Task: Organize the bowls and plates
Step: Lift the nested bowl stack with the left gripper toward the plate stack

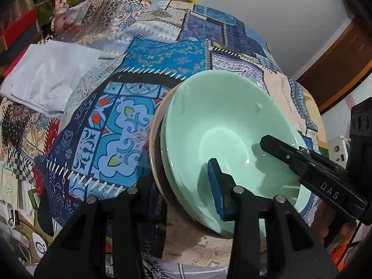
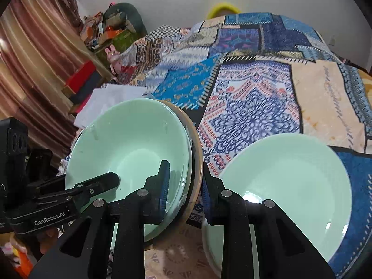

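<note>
Straddling the near edge of the stacked dishes, my right gripper (image 2: 184,186) has one blue-padded finger inside the top green bowl (image 2: 130,144) and the other outside the tan plate (image 2: 196,160) beneath. It looks clamped on the whole stack, which hangs tilted above the patchwork bedspread (image 2: 255,97), though I judge contact from the pads alone. The left gripper (image 1: 144,197) has its visible pad (image 1: 215,186) inside the same bowl; its other finger is hidden behind the stack, so I cannot tell whether it grips. Presumably two holds keep the tilted stack from sliding apart. A second green bowl (image 2: 286,186) rests on the bedspread just to the right, likely the next piece to join the stack. Farther off lies a folded white cloth (image 1: 46,74).
</note>
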